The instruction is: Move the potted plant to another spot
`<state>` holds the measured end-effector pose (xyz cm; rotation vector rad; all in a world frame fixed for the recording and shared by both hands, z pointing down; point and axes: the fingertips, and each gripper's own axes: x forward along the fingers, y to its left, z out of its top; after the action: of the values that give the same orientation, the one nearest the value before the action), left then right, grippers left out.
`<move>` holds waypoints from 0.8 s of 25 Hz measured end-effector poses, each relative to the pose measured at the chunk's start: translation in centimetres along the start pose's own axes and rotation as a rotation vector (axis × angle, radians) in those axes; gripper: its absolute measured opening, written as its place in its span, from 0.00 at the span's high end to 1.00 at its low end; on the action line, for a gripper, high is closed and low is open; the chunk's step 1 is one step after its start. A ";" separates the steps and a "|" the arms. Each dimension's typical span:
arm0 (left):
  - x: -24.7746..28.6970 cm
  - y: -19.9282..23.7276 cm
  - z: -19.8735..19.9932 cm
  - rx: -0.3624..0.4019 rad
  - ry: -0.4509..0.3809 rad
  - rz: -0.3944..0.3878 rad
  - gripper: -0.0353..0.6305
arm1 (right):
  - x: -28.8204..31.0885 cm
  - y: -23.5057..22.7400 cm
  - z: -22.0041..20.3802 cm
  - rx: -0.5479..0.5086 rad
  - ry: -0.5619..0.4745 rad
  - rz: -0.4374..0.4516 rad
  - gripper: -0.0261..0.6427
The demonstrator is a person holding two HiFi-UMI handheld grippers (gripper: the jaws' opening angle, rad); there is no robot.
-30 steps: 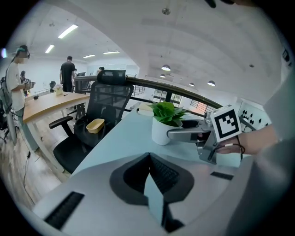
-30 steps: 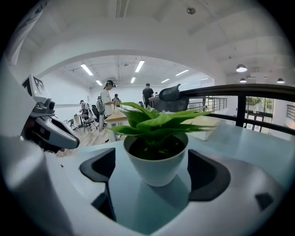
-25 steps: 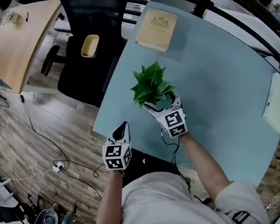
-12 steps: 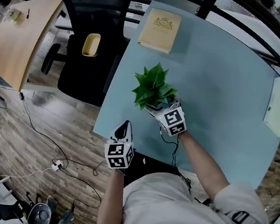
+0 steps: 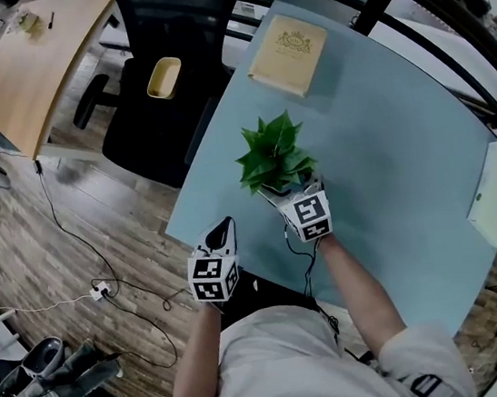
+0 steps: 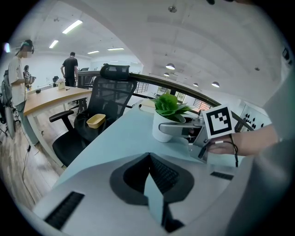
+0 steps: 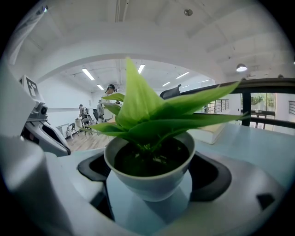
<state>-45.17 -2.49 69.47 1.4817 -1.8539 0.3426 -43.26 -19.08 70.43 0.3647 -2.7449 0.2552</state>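
Note:
The potted plant (image 5: pixel 271 151), green leaves in a small white pot (image 7: pixel 148 184), stands near the front left part of the light blue table (image 5: pixel 385 128). My right gripper (image 5: pixel 289 187) reaches in from the near side, its jaws on either side of the pot and closed against it. The left gripper view shows the pot (image 6: pixel 161 132) low on the table with a grey finger (image 6: pixel 177 129) across its rim. Whether the pot is lifted I cannot tell. My left gripper (image 5: pixel 222 231) is shut and holds nothing, at the table's near left edge.
A tan book (image 5: pixel 287 43) lies at the table's far side. A white flat object (image 5: pixel 490 186) sits at the right edge. A black office chair (image 5: pixel 151 124) with a yellow dish (image 5: pixel 163 77) stands left of the table, a wooden desk (image 5: pixel 37 67) beyond. Dark railing runs behind.
Almost nothing has moved. The right gripper stays on the pot and the plant has shifted only slightly; the left gripper keeps its place.

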 end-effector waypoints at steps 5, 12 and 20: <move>-0.1 -0.1 0.0 -0.002 0.000 0.002 0.93 | -0.3 0.1 0.3 0.016 -0.018 0.004 0.19; 0.0 -0.2 0.9 0.008 -0.011 0.002 0.93 | -0.6 0.2 1.1 0.034 -0.044 0.009 0.20; 0.0 -1.1 2.3 0.021 -0.046 0.000 0.93 | -2.3 1.5 2.9 0.029 -0.089 0.037 0.20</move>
<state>-45.04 -4.21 67.58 1.5153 -1.8921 0.3313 -42.50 -17.78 66.72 0.3412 -2.8397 0.2948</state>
